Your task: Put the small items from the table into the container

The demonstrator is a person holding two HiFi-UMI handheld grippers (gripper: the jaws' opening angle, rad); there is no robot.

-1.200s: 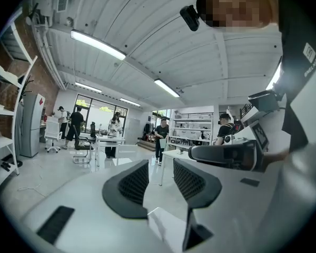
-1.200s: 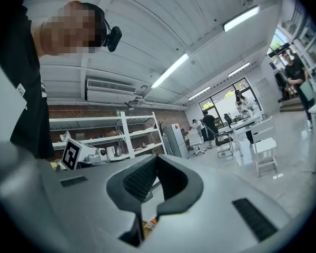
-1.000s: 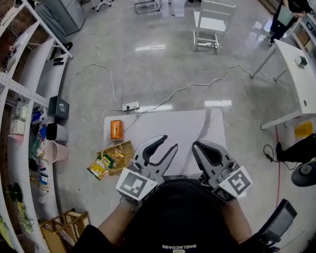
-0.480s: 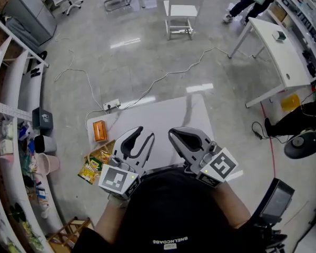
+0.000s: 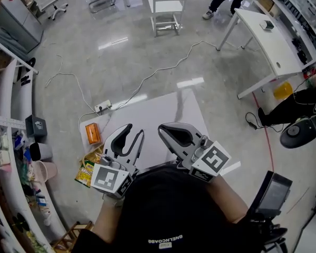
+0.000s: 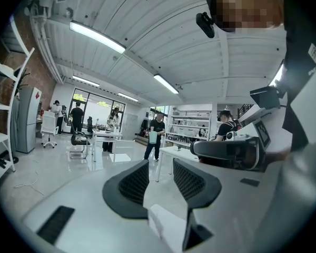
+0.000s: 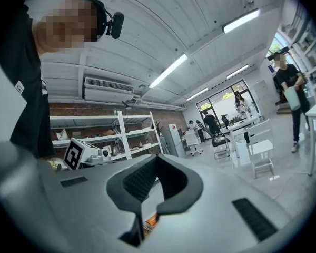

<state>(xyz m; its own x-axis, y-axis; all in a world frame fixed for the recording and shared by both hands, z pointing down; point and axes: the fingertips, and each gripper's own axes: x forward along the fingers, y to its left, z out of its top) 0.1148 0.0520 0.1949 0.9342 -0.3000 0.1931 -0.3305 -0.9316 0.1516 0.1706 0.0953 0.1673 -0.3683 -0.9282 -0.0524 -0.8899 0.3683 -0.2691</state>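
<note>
Left tool (image 5: 132,136) low in the head view at 7 o'clock, pointing to 1 o'clock, jaws apart, nothing between them. Right tool (image 5: 163,129) at 5 o'clock, pointing to 10 o'clock, jaw tips together, empty. My tools are side by side, tips near, not touching.

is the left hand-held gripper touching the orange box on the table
Apart. The head view shows a strip of bare white table between the left hand-held gripper and the orange box.
</note>
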